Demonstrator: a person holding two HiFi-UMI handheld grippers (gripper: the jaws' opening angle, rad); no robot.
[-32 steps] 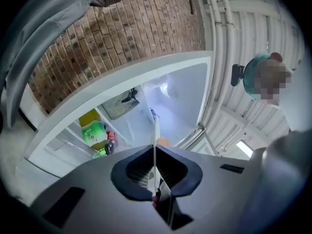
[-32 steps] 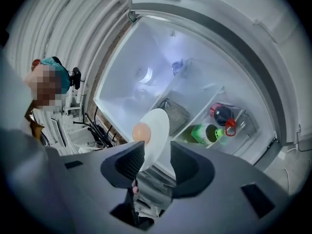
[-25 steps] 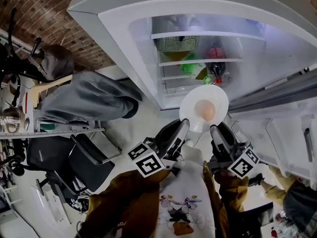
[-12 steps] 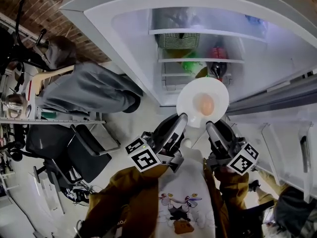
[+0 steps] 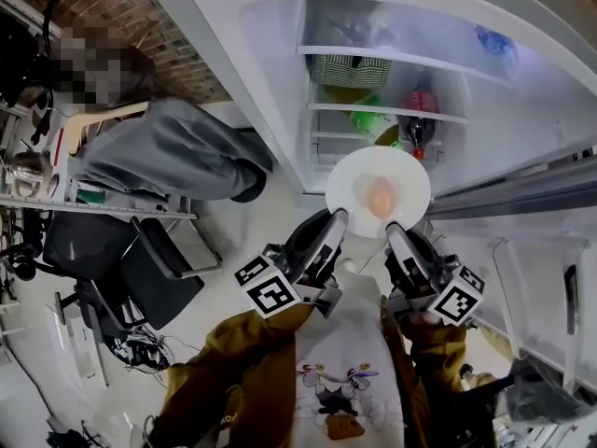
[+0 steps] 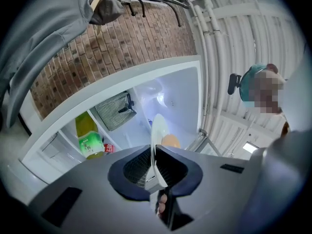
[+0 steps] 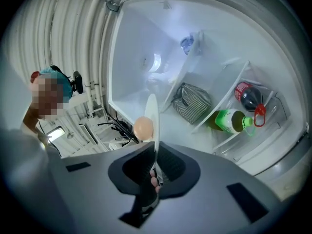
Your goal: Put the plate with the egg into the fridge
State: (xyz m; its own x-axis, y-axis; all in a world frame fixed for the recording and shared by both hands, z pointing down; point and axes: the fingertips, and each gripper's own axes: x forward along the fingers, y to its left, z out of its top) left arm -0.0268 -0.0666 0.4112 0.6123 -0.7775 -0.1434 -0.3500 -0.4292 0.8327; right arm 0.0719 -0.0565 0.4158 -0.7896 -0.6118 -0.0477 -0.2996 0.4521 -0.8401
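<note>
A white plate [image 5: 359, 174] with a brown egg [image 5: 380, 197] on it hangs level in front of the open fridge [image 5: 276, 91]. My left gripper [image 5: 333, 222] is shut on the plate's near left rim. In the left gripper view the plate [image 6: 158, 128] shows edge-on between the jaws, with the egg [image 6: 170, 141] beside it. My right gripper [image 5: 393, 231] has just been closing and now pinches the near right rim. The right gripper view shows the plate [image 7: 152, 112] clamped there, the egg [image 7: 143, 127] to its left.
Inside the fridge a striped bag [image 5: 348, 69] sits on the upper shelf, a green bottle [image 5: 371, 118] and a dark bottle with a red cap [image 5: 420, 124] on the one below. A person in grey [image 5: 163, 161] sits at the left by a black chair [image 5: 140, 273].
The right gripper's jaws have closed on the plate's rim. Plate and both grippers have shifted slightly toward the fridge opening. The left gripper keeps its hold.
</note>
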